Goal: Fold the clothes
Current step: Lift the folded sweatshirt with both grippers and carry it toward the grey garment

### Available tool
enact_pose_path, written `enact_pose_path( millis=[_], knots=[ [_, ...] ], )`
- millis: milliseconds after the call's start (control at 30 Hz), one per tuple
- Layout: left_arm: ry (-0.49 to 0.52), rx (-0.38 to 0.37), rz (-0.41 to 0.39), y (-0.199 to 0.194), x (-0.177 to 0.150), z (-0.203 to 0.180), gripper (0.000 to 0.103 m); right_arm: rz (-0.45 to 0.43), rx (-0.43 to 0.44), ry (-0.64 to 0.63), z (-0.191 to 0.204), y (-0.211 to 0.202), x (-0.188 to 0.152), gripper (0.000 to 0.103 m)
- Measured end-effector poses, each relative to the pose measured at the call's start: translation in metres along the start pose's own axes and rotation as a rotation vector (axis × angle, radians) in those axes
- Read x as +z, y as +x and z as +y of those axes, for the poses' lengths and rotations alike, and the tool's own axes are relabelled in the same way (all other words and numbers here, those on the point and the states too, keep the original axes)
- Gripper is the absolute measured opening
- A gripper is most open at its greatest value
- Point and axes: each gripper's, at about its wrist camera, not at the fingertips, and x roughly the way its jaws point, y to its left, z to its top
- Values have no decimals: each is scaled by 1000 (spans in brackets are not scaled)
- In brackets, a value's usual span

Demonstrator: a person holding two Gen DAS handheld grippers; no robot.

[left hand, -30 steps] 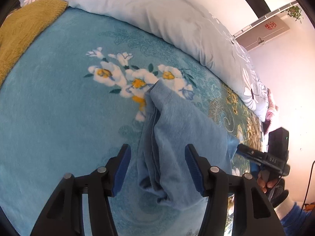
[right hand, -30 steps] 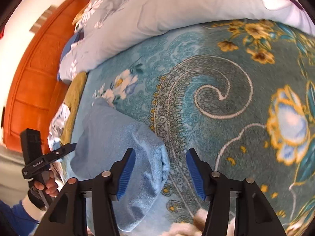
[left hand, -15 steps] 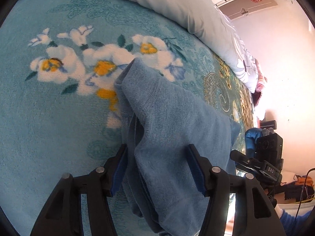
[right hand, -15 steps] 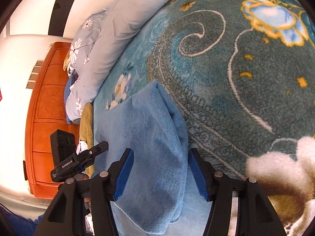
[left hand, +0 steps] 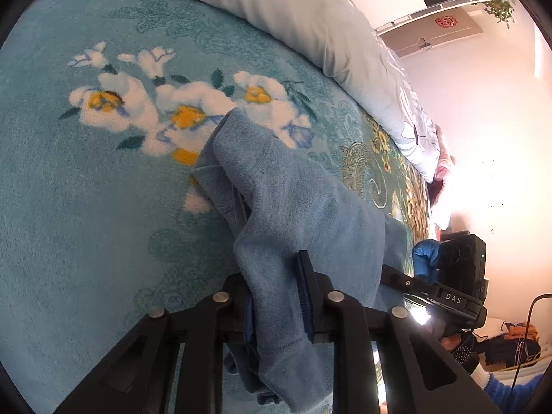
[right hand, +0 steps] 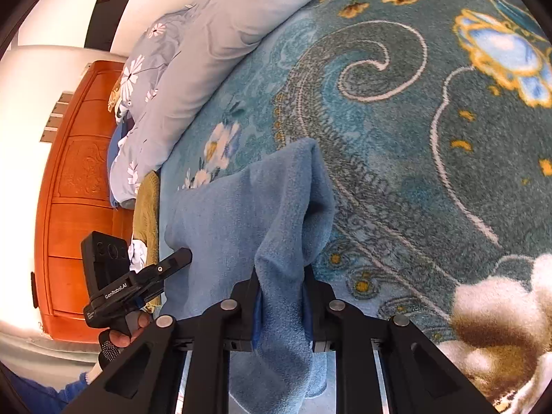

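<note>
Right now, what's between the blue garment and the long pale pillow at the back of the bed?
Only bare teal floral blanket separates the blue garment from the pale pillow; the left wrist view shows it best.

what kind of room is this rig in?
Most likely a bedroom: work happens on a bed under a teal floral blanket, with floral-cased pillows along its edge and a carved wooden headboard behind.

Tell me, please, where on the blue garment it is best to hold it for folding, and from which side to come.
Hold the blue garment at its two near-edge ends, coming from the near side: that bunched edge rises off the blanket. The left gripper and right gripper are closing there, pinching cloth.
</note>
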Motion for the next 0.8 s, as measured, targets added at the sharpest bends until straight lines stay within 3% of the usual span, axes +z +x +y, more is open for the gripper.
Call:
enact_pose_path(
  millis=[167,433,800],
  knots=[
    [-11,-10,-43,-16,-12,-8,12,39,12,-73,12,-6,11,15],
    [-64,-15,-88,-50,-42,-17,12,108,40,-181,41,-16,14,15],
    [-79,40,-69,-24,-32,4,12,117,-21,-129,9,0,11,18]
  ],
)
